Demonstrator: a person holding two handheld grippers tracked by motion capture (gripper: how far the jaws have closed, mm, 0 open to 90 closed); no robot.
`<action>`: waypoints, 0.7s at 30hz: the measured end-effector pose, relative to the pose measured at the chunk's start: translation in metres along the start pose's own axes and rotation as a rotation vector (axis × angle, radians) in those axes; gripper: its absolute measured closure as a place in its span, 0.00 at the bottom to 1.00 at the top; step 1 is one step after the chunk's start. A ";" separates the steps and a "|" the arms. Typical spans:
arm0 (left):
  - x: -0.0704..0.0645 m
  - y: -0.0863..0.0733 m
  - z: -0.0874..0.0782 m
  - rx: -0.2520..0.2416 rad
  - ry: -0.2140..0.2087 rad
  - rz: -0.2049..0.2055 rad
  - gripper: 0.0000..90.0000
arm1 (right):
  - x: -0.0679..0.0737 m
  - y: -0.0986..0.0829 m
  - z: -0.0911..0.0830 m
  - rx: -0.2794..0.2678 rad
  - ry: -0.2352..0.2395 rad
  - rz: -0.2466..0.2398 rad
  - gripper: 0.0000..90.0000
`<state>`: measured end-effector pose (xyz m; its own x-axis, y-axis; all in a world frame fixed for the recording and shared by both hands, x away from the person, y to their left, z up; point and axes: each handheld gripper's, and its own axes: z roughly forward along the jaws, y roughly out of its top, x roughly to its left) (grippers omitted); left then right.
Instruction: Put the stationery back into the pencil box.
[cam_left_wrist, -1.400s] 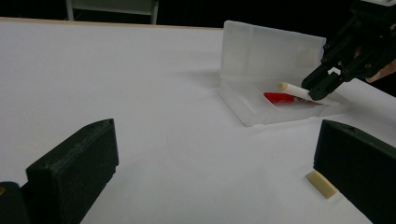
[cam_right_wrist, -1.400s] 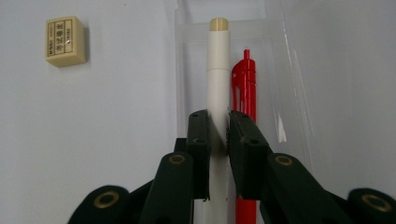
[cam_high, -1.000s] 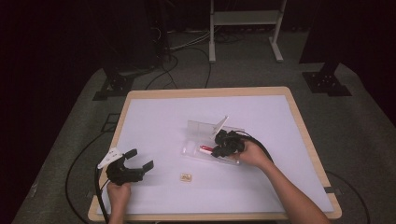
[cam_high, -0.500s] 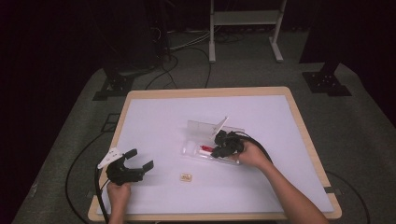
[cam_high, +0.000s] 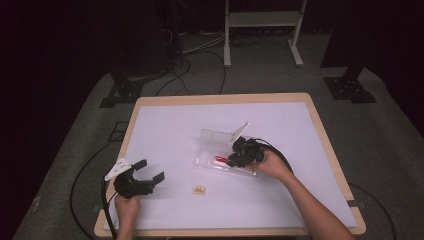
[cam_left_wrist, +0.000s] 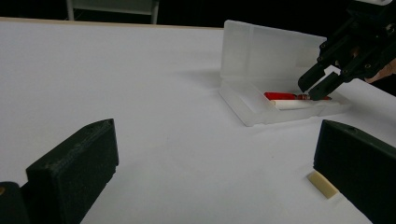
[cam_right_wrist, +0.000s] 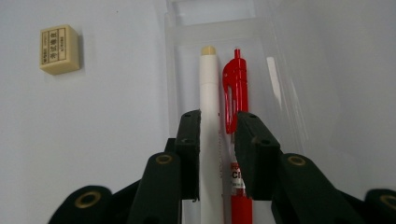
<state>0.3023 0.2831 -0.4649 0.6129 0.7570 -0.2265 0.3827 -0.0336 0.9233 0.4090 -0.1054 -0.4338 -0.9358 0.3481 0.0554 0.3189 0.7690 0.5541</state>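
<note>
Right gripper (cam_right_wrist: 217, 140) was seen over the open clear case (cam_high: 210, 161) mid-table, jaws narrowly parted around the white pen (cam_right_wrist: 208, 88) and red pen (cam_right_wrist: 235, 88) lying inside; whether either was clamped could not be told. Left gripper (cam_high: 149, 171) was held near the table's left edge, jaws wide apart. Eraser (cam_high: 199, 189) was seen between them.

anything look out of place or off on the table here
One thing: the small eraser lies alone on the bare table, outside the open clear case where the red pen and white pen lie side by side. Nothing looks spilled or damaged. The right tongs straddle the pens.
</note>
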 end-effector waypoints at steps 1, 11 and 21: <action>0.000 0.000 0.000 0.000 0.000 0.000 0.00 | 0.000 0.000 -0.001 -0.002 -0.001 0.000 0.77; 0.000 0.000 0.000 0.001 0.001 0.000 0.00 | 0.002 0.001 -0.009 -0.035 0.013 0.011 0.67; 0.000 0.000 0.000 -0.001 0.003 -0.001 0.00 | 0.004 0.003 -0.015 -0.060 0.017 0.023 0.60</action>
<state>0.3025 0.2829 -0.4652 0.6105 0.7589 -0.2266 0.3830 -0.0324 0.9232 0.4037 -0.1100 -0.4192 -0.9308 0.3561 0.0827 0.3315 0.7268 0.6015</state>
